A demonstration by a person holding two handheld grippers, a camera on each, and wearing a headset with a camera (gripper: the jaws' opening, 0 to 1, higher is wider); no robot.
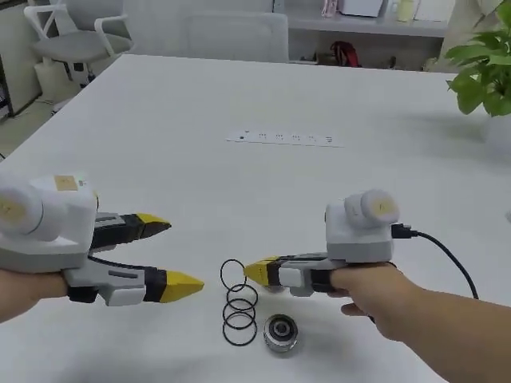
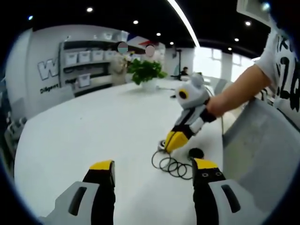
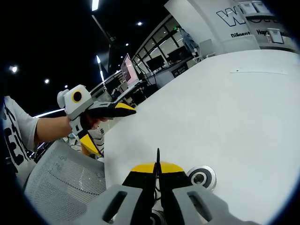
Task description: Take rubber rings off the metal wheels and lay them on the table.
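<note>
Holds left gripper (image 1: 180, 254) wide open, empty. Pinches right gripper (image 1: 252, 272) shut on a rubber ring (image 3: 157, 157), seen only as a thin black line between tips. Shows other rings (image 1: 239, 311) overlapping on table (image 1: 239, 96) just beside metal wheel (image 1: 280, 332), count unclear.

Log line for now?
left gripper open | right gripper shut on rubber ring | other rings on table | metal wheel beside them

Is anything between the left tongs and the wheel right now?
Yes. The rubber rings lie on the table between the open left tongs and the wheel; the right tongs, shut on one of them, reach in alongside.
</note>
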